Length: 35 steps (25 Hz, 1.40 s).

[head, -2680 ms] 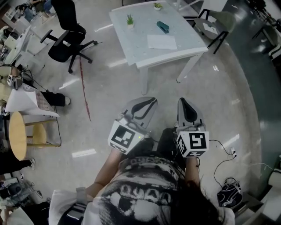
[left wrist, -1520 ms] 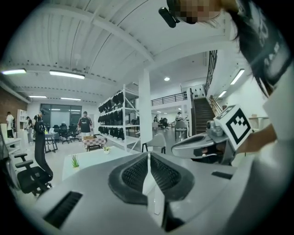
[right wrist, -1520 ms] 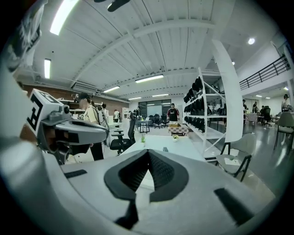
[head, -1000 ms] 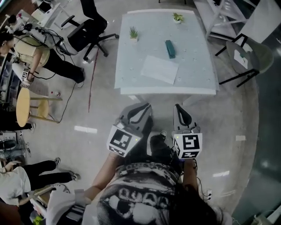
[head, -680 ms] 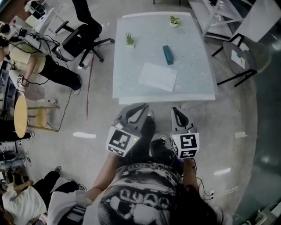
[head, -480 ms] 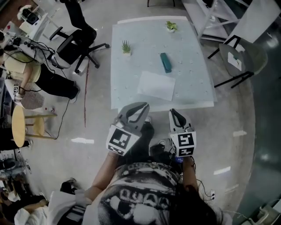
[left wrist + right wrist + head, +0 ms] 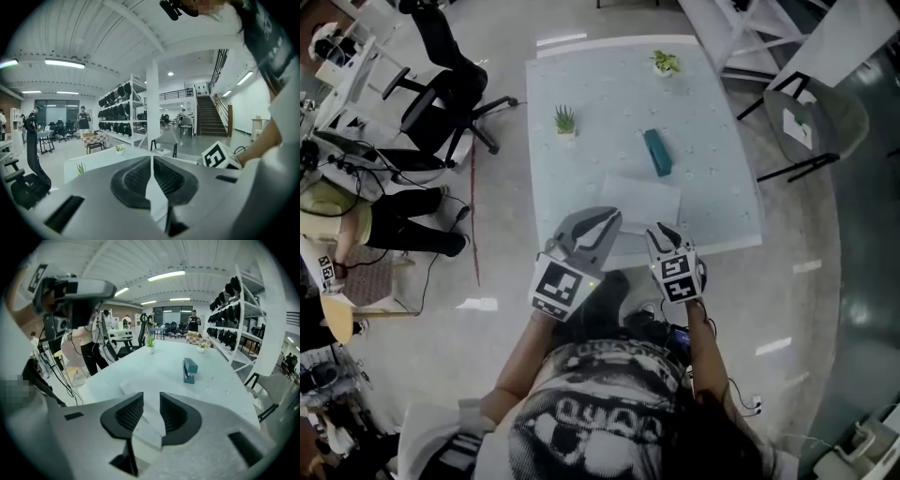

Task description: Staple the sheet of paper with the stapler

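A white sheet of paper [image 7: 639, 199] lies near the front edge of the pale table [image 7: 581, 169]. A teal stapler [image 7: 656, 152] lies just beyond it. Both grippers hang at the table's near edge. My left gripper [image 7: 609, 217] is shut and empty, just left of the sheet. Tilted down over the sheet's near edge, my right gripper [image 7: 664, 231] has its jaws opening with nothing between them. In the right gripper view the paper [image 7: 127, 386] lies just past the right gripper [image 7: 151, 397], with the stapler [image 7: 189, 370] farther back. The left gripper [image 7: 152, 161] points level across the table.
Two small potted plants [image 7: 565, 119] [image 7: 665, 62] stand at the table's far side. A black office chair [image 7: 441, 84] is to the left, a grey chair [image 7: 820, 117] to the right. A person [image 7: 347, 220] sits at far left with cables on the floor.
Both grippers have come forward from over the floor to the table's near edge. The right one has dipped toward the paper and its jaws have parted.
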Motion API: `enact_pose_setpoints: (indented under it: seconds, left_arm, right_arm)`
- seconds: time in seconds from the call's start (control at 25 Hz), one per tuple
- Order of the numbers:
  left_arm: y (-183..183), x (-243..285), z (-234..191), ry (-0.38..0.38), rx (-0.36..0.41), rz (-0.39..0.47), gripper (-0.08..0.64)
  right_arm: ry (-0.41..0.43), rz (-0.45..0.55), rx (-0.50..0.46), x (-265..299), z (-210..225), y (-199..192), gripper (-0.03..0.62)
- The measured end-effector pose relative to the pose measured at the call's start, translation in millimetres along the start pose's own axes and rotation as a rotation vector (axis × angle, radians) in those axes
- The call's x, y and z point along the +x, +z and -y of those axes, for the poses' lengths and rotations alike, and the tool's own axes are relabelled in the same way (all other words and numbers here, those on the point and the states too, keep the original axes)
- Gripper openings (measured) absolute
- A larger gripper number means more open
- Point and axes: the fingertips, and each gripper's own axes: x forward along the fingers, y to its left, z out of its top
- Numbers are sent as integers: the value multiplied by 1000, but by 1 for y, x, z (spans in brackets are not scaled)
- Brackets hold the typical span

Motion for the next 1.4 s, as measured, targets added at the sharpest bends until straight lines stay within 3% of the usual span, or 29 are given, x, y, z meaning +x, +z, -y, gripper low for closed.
enact_pose_setpoints:
  seconds: [0.28,0.64,0.76,1.2,1.4]
  left_arm:
    - [-18,3,-30,-9,-24,-30,15]
    - [-34,-2,-54,10,-48,-42,15]
    - [-35,-3,-57,8,-52,-36,15]
    - [-42,-12,-64,62,-91,-41,15]
    - [-37,-8,-65,124,-105,-42,15]
  right_arm:
    - [48,-227,-135,58,-2,-41,137]
    - [91,-209,-92,66,-2,-43,118]
    - [105,-223,-118,67,0,-45,72]
    - [213,-264,-187,67,2,-39,12]
    - [328,-249,-310,66,1,-30,4]
